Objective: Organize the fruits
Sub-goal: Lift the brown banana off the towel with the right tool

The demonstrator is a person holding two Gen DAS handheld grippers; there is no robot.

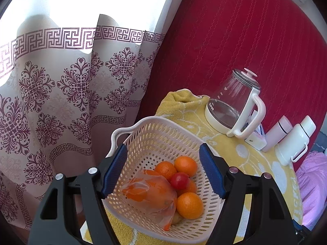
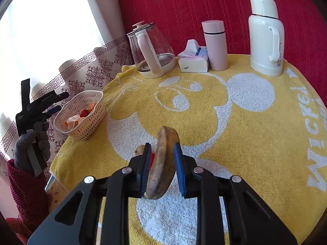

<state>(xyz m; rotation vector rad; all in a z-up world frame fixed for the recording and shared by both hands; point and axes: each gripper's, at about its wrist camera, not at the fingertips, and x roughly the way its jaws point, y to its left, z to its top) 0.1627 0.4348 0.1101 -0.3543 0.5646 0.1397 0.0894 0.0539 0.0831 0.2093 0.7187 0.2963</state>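
- The right gripper (image 2: 162, 153) at lower centre of its view is clamped on a browned banana (image 2: 162, 163); a red thing and a tan fruit behind its fingers are mostly hidden.
- The left gripper (image 1: 163, 159) hangs wide open and empty above the white basket (image 1: 143, 128).
- In the basket, an orange plastic bag (image 1: 151, 196) covers part of the oranges (image 1: 189, 205) and a red fruit (image 1: 179, 180).

daylight through curtain (image 1: 61, 81) blows out (white glare); sharp focus, fisheye bending, dark corners.

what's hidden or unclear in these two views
- Left wrist view: what is inside the orange plastic bag in the basket; the film blurs it.
- Right wrist view: a small red thing behind the right hand-held gripper, mostly hidden by a finger and the brown fruit it holds.
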